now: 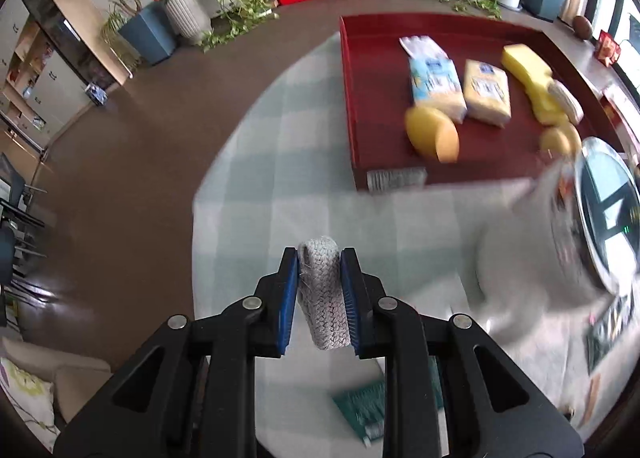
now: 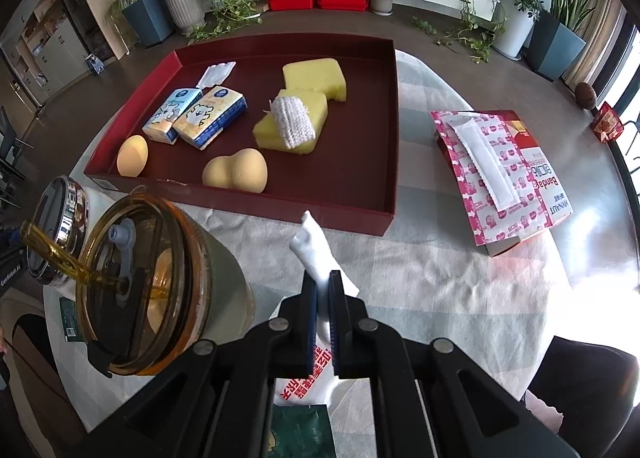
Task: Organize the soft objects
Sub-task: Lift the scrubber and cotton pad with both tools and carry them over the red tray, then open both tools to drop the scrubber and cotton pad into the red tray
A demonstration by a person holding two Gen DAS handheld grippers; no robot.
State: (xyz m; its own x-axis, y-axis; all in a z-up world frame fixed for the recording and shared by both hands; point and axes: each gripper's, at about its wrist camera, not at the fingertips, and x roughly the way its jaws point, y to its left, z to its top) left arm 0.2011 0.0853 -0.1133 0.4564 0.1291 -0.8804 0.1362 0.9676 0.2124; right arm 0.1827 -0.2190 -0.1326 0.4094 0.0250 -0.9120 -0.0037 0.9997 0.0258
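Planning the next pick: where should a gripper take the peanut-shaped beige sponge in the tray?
Grip the beige sponge at its narrow waist, coming from above with the pads on the front and back sides. It lies flat near the red tray's front wall, with open floor behind.

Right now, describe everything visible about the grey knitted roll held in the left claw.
The grey knitted roll is a soft, woven-looking bundle of braided grey yarn, rolled into a stubby cylinder with a rounded top. It stands roughly upright between the blue pads of the left claw, pinched on both sides, its top poking just above the fingertips and its lower end hanging free. It is held above the pale checked tablecloth, touching nothing else.
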